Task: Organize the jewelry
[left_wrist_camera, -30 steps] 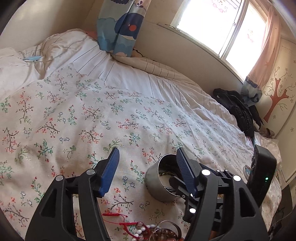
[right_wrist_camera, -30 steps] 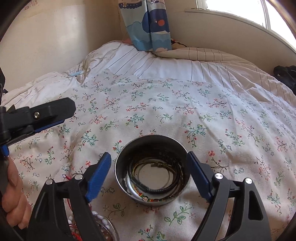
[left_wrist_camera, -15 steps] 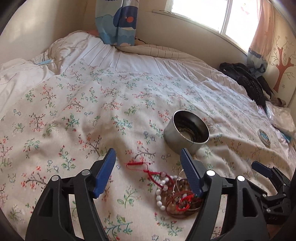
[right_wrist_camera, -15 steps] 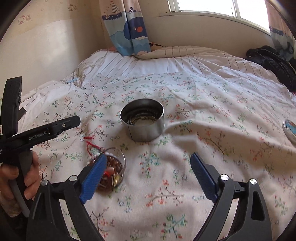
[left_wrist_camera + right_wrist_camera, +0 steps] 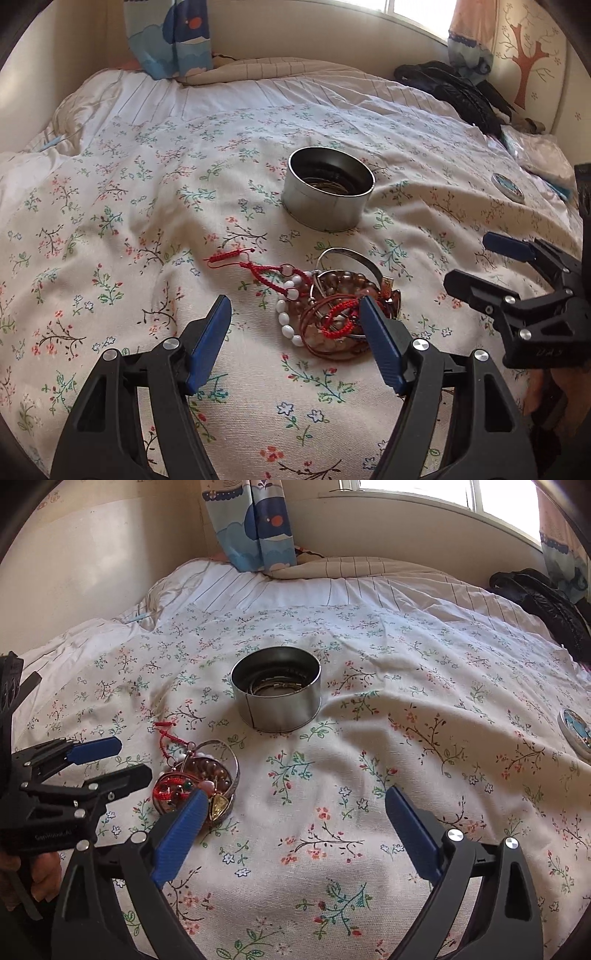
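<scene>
A round metal tin [image 5: 328,188] stands open on the floral bedspread [image 5: 129,229], with dark bracelets coiled inside; it also shows in the right wrist view [image 5: 276,690]. A pile of jewelry [image 5: 332,310] lies in front of it: a red cord bracelet, white and brown beads, a silver bangle. It shows in the right wrist view [image 5: 195,782] too. My left gripper [image 5: 295,332] is open and empty, just short of the pile. My right gripper [image 5: 291,827] is open and empty, to the right of the pile.
A small round tin lid [image 5: 508,187] lies on the bed at the right, also seen in the right wrist view [image 5: 576,731]. Dark clothing [image 5: 458,92] is heaped at the far right by the wall. A blue curtain [image 5: 255,524] hangs behind the pillows.
Both grippers have drawn back from the tin toward the near side of the bed. The tin now stands farther away and the jewelry pile has come into full view.
</scene>
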`<act>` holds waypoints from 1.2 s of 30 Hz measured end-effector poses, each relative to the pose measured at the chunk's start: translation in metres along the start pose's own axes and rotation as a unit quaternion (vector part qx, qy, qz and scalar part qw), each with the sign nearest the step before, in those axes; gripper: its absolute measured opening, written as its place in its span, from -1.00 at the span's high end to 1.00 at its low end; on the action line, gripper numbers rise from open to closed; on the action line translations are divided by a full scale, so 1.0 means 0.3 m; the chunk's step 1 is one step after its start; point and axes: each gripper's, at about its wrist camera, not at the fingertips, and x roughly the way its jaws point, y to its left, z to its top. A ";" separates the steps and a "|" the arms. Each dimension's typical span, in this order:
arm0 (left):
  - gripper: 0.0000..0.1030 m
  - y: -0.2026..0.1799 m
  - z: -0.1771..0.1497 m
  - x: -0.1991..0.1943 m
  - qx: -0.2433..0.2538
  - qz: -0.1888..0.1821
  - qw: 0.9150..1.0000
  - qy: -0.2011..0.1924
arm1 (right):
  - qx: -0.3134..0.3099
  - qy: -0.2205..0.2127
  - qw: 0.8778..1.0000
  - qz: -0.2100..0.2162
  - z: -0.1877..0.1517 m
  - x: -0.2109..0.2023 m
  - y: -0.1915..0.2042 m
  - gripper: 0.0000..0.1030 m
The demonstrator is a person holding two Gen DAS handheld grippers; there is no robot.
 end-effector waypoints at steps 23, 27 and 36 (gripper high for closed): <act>0.65 -0.075 -0.014 0.082 0.059 -0.023 0.997 0.047 | 0.018 -0.004 1.000 0.005 0.007 -0.005 -0.032 -0.83; 0.72 -0.058 -0.007 0.059 0.045 -0.033 0.998 0.036 | 0.019 -0.003 1.000 0.008 0.007 -0.005 -0.036 -0.83; 0.72 0.070 0.032 -0.021 -0.063 -0.088 0.994 -0.020 | -0.003 0.013 0.999 0.044 0.000 0.016 0.008 -0.84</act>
